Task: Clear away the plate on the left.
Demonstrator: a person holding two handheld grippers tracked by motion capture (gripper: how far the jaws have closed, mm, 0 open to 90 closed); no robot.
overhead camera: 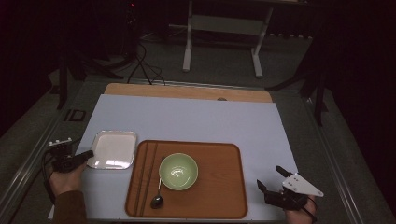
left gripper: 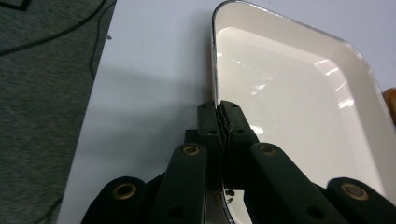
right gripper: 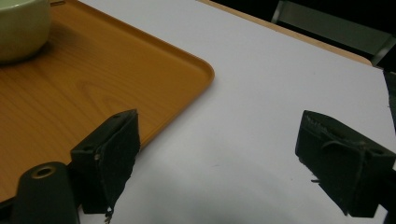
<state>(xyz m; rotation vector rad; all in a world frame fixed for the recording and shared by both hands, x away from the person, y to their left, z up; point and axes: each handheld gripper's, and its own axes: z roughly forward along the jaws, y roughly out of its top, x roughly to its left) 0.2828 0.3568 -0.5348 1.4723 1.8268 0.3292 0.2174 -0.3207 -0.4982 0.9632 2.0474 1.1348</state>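
A white rectangular dish [overhead camera: 113, 149] lies on the pale blue mat, left of a wooden tray [overhead camera: 219, 186]. My left gripper [overhead camera: 88, 155] is shut on the dish's left rim; in the left gripper view the jaws [left gripper: 219, 106] pinch that thin edge, with the dish [left gripper: 289, 102] running away to the right. A green bowl [overhead camera: 178, 171] stands on the tray, with a dark spoon [overhead camera: 157, 200] in front of it and chopsticks [overhead camera: 142, 172] along the tray's left side. My right gripper [overhead camera: 270, 177] stands open over the mat, right of the tray, with nothing between its jaws [right gripper: 219, 135].
The mat [overhead camera: 196, 119] covers a wooden table whose far edge [overhead camera: 187, 91] shows. In the right gripper view the tray's corner [right gripper: 187, 70] and the bowl [right gripper: 18, 28] lie to the left. Cables and a metal stand [overhead camera: 224, 42] are on the floor beyond.
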